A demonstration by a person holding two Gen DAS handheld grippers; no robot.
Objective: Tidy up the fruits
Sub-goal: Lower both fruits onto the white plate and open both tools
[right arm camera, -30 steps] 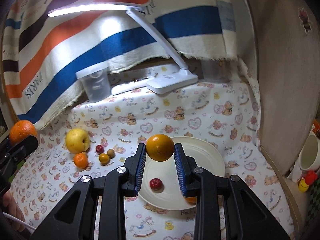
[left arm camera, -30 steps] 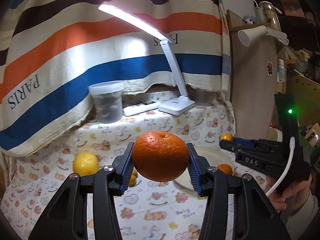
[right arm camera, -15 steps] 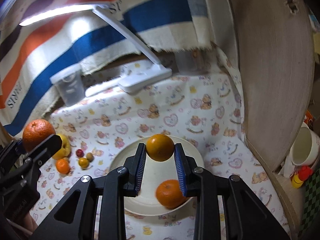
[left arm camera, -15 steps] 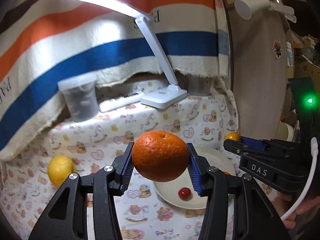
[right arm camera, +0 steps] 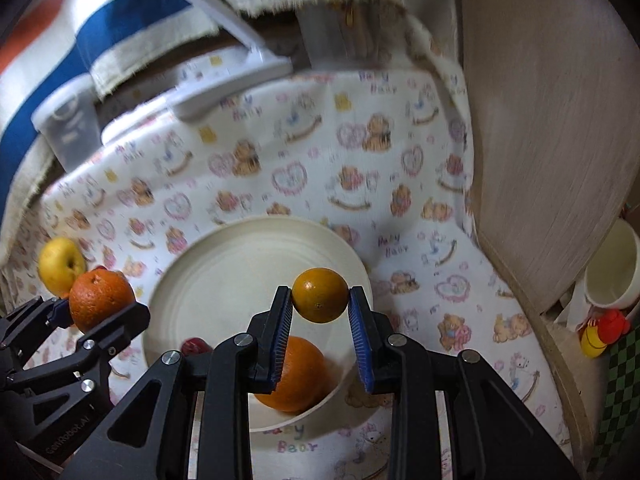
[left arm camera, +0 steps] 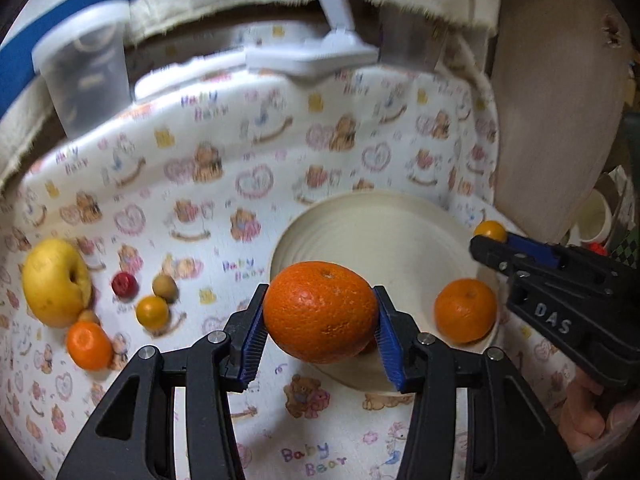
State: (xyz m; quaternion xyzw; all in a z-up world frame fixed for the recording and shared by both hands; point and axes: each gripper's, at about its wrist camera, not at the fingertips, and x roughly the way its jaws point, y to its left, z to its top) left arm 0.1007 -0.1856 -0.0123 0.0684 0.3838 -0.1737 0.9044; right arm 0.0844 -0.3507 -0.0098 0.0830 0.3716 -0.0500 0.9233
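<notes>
My left gripper (left arm camera: 320,344) is shut on a large orange (left arm camera: 320,312), held above the near-left rim of the cream plate (left arm camera: 380,224). My right gripper (right arm camera: 320,320) is shut on a small yellow-orange citrus (right arm camera: 320,295) over the same plate (right arm camera: 240,264). A tangerine (right arm camera: 294,376) lies on the plate under the right gripper, also seen as the tangerine (left arm camera: 464,310) in the left wrist view. A small red fruit (right arm camera: 194,347) sits on the plate too. The large orange (right arm camera: 100,300) and the small citrus (left arm camera: 490,231) show in each other's views.
On the bear-print cloth to the left lie a yellow apple (left arm camera: 54,282), a small tangerine (left arm camera: 88,345), a red fruit (left arm camera: 125,285), a yellow fruit (left arm camera: 152,312) and a brownish one (left arm camera: 165,288). A lidded tub (left arm camera: 86,72) and lamp base (left arm camera: 312,54) stand behind. A wooden panel (right arm camera: 540,120) bounds the right.
Both grippers have tipped downward and come lower toward the plate, each still holding its fruit. The left one has shifted right, so the plate now lies under its orange.
</notes>
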